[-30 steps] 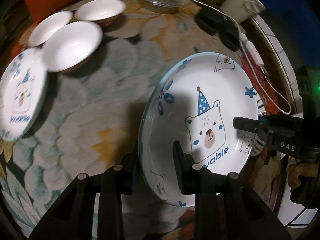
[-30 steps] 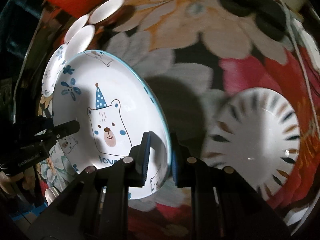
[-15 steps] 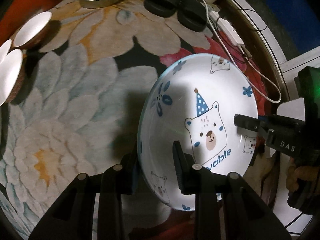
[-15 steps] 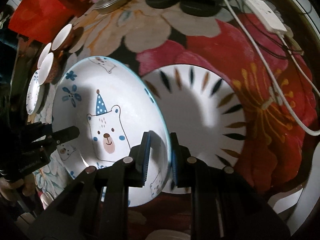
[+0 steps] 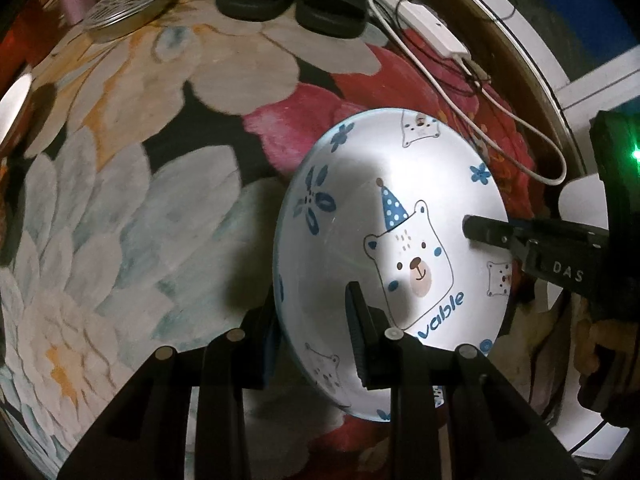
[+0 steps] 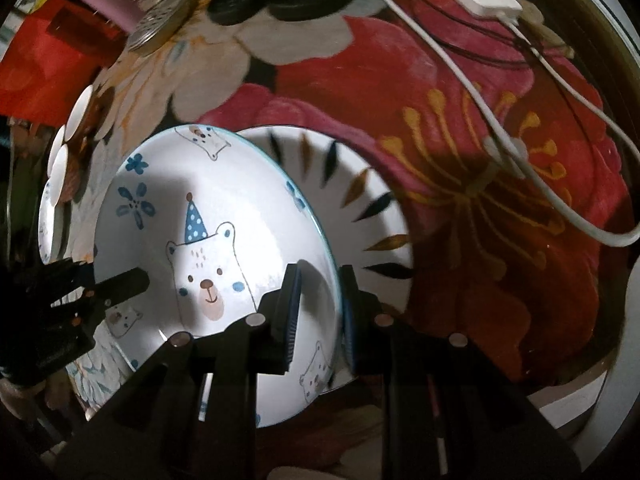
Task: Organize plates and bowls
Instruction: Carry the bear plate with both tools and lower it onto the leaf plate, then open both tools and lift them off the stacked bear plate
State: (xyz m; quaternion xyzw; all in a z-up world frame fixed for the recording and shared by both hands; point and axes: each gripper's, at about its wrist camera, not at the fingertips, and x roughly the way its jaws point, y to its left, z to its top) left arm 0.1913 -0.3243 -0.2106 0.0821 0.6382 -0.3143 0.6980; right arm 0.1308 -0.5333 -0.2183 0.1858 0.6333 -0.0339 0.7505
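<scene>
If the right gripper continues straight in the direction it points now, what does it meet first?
Probably the striped plate on the floral rug. The right gripper, shut on the rim of the bear plate, points steeply down, and the striped plate lies right behind that rim. Depth is unclear, so the bear plate's underside may touch first.

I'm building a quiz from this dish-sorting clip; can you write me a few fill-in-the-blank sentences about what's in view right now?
1. The bear plate is gripped at opposite rims by ____ grippers, the left gripper and the right gripper.
2. The bear on it wears a blue, dotted ____.
3. Behind it lies a white plate with dark ____-shaped marks round its rim.
4. A pair of black ____ sits on the floral rug.

Missing words: two; party hat; leaf; slippers
</scene>
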